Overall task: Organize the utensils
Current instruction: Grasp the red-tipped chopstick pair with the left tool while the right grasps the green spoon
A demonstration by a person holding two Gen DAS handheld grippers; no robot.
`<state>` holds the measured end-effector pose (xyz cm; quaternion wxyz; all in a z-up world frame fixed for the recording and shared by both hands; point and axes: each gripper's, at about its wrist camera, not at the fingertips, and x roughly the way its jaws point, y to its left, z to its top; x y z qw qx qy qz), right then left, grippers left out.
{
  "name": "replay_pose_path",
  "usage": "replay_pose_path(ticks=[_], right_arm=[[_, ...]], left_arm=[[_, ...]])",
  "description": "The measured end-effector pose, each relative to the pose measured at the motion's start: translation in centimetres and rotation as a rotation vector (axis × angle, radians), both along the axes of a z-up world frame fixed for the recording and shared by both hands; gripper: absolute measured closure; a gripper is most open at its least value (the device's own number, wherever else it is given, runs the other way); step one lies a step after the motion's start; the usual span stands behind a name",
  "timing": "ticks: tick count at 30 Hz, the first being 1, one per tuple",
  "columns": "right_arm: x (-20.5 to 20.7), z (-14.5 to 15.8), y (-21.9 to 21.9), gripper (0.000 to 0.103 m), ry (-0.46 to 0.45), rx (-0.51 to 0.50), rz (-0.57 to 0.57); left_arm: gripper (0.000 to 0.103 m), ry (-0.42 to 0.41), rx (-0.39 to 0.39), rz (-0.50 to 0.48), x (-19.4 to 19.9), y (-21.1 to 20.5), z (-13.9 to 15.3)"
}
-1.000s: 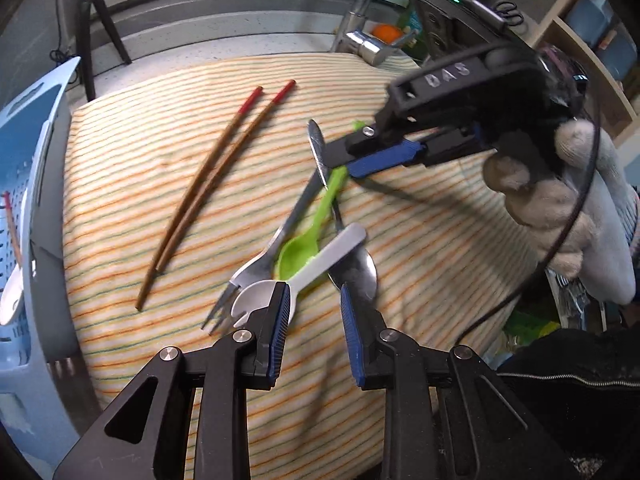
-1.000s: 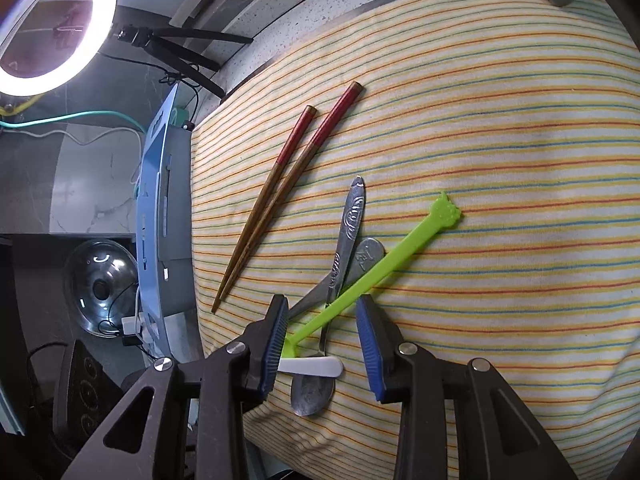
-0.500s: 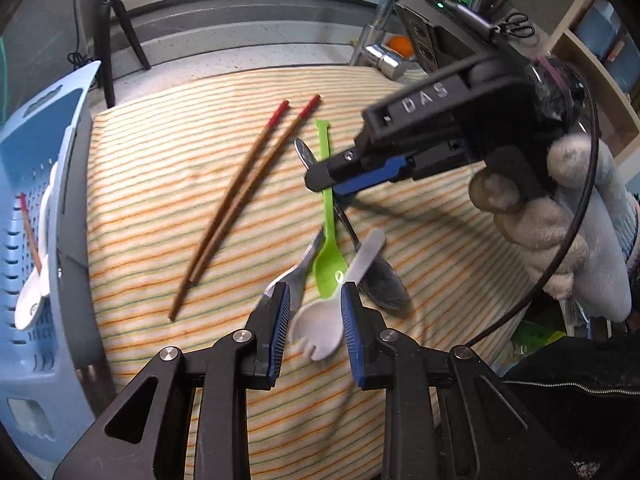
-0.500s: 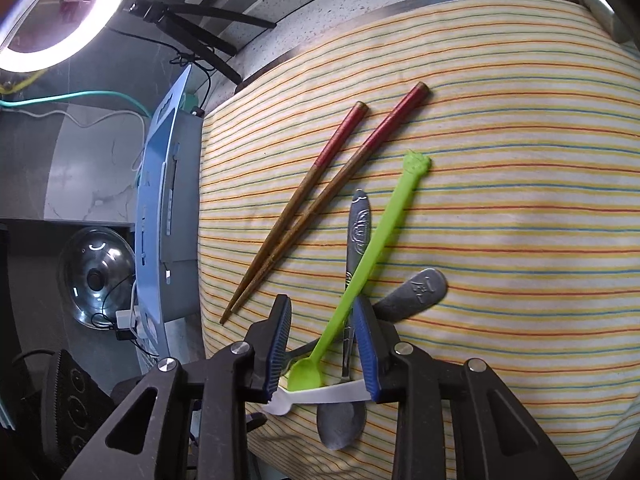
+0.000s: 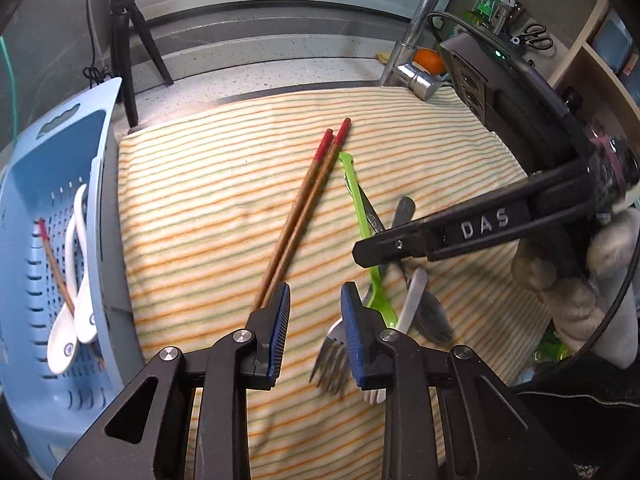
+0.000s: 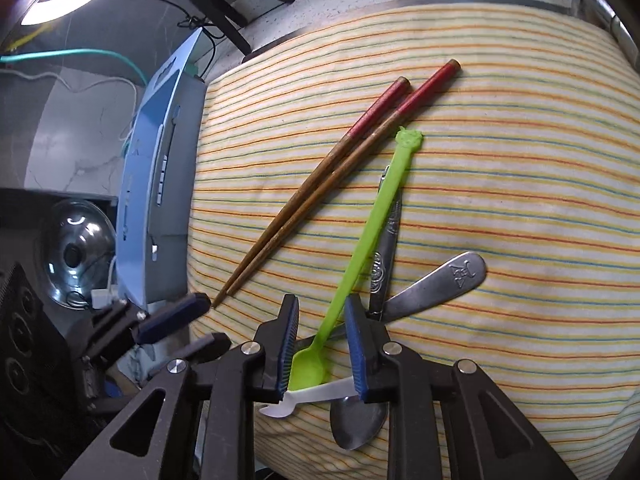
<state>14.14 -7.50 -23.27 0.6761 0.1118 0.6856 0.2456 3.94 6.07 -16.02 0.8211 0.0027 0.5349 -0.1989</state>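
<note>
- The right gripper [image 6: 320, 340] has just been closing its blue-padded jaws, with the bright green plastic spoon [image 6: 360, 248] between them; the pads don't yet pinch it, so it stays released.
- The left gripper [image 5: 314, 324] hangs open over the striped cloth [image 5: 200, 208], holding nothing.
- The spoon lies on a pile with a steel fork [image 5: 332, 348], a white plastic spork [image 6: 308, 396] and a steel spoon [image 6: 360, 420].
- Two red-tipped wooden chopsticks [image 5: 308, 196] lie just beside the pile.
- The pale blue perforated basket [image 5: 52, 400] at the cloth's edge holds two white ceramic spoons [image 5: 74, 300].
</note>
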Motion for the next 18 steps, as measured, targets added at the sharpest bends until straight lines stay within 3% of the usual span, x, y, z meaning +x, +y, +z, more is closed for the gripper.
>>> replay_pose_path(ticks=[6, 14, 18], right_arm=[[0.5, -0.6, 0.3, 0.091, -0.003, -0.053, -0.016], [0.4, -0.8, -1.7, 0.095, 0.004, -0.026, -0.071], [0.5, -0.9, -2.5, 0.097, 0.017, -0.004, -0.103]], left_arm=[[0.078, -0.003, 0.03, -0.007, 2.5, 0.0, 0.2], [0.079, 0.009, 0.108, -0.037, 7.0, -1.7, -0.8], [0.082, 0.046, 0.108, -0.067, 8.3, -2.5, -2.0]])
